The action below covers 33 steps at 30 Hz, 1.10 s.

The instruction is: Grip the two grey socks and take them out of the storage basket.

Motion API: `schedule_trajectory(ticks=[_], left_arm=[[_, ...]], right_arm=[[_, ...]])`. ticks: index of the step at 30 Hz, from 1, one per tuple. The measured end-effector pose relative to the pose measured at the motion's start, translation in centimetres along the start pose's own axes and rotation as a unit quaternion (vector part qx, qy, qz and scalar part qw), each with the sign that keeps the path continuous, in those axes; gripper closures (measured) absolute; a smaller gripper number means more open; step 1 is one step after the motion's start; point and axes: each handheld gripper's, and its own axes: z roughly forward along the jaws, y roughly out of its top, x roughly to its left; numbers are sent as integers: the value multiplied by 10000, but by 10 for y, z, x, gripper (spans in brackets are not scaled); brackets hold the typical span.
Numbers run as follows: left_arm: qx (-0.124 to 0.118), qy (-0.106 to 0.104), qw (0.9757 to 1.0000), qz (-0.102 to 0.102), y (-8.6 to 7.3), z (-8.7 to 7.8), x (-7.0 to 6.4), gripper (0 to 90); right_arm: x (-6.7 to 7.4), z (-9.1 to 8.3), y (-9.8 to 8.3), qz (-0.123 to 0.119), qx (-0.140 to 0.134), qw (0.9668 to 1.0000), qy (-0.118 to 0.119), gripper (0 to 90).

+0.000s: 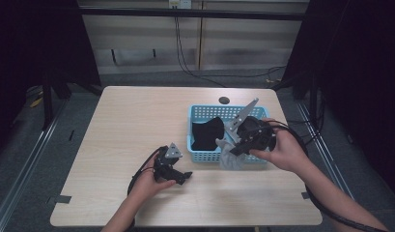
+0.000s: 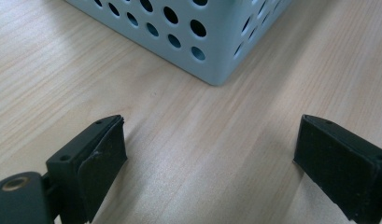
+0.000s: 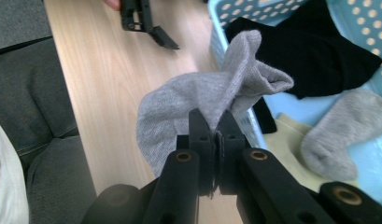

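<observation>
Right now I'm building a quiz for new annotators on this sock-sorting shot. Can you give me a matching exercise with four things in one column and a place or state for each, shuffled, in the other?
Things:
1. grey sock
2. black sock
3. left claw
4. basket

Places or states:
A. open over bare table
B. lying inside the basket
C. pinched in the right claw
D. standing on the table, right of middle

Pairs: 1-C, 2-B, 3-A, 4-D
</observation>
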Motion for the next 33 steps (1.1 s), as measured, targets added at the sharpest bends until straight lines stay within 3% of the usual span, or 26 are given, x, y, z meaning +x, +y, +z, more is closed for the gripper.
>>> schedule_trajectory(ticks=[8, 15, 23, 33], left_arm=[[1, 0, 10000, -2, 0, 0, 0, 83], [-2, 0, 10000, -4, 0, 0, 0, 83], [30, 2, 10000, 44, 0, 0, 1, 83], [41, -10, 10000, 33, 0, 0, 0, 83]], right_arm=[[20, 11, -2, -176, -62, 9998, 120, 878], [31, 34, -8, -242, 32, 9993, 274, 878], [34, 58, -13, -224, 133, 9990, 356, 877], [24, 86, -18, -107, 228, 9991, 331, 877]])
